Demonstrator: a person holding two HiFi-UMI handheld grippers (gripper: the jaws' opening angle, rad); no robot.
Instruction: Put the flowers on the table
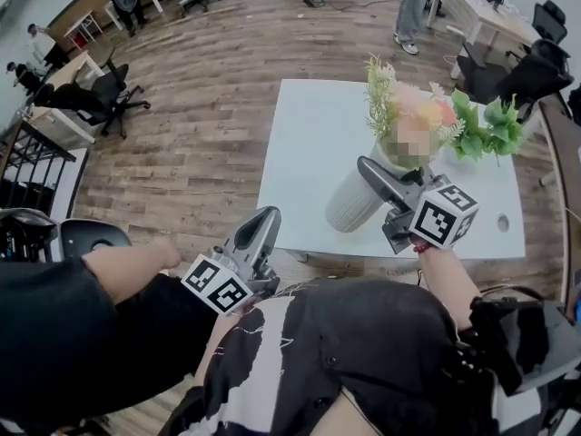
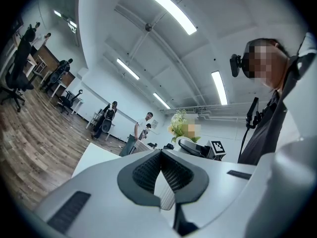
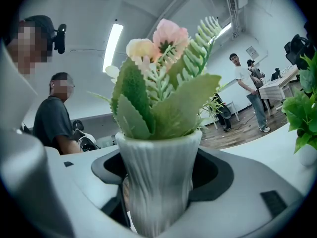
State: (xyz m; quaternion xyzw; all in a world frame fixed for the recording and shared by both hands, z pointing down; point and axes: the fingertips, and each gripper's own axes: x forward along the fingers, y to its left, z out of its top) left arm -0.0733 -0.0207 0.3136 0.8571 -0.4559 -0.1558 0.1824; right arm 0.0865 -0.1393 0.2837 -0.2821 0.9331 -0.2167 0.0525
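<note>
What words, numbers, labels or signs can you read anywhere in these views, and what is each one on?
No words or numbers can be read anywhere.
Left marker cube and right marker cube: black-and-white square codes only, no letters.
Small wall sign in the right gripper view: too small to read.
White vase: no print showing.

My head camera looks steeply down over my own chest: my left claw (image 1: pixel 263 223) shows at lower centre, my right claw (image 1: pixel 377 182) right of centre, and the desk (image 1: pixel 309 125) above them. The camera on my left claw faces level across the room (the flowers (image 2: pixel 177 124) sit small and far at mid-frame). My right claw's camera sits tight against their vase (image 3: pixel 158 182), which fills its centre. All three views share the flowers.
</note>
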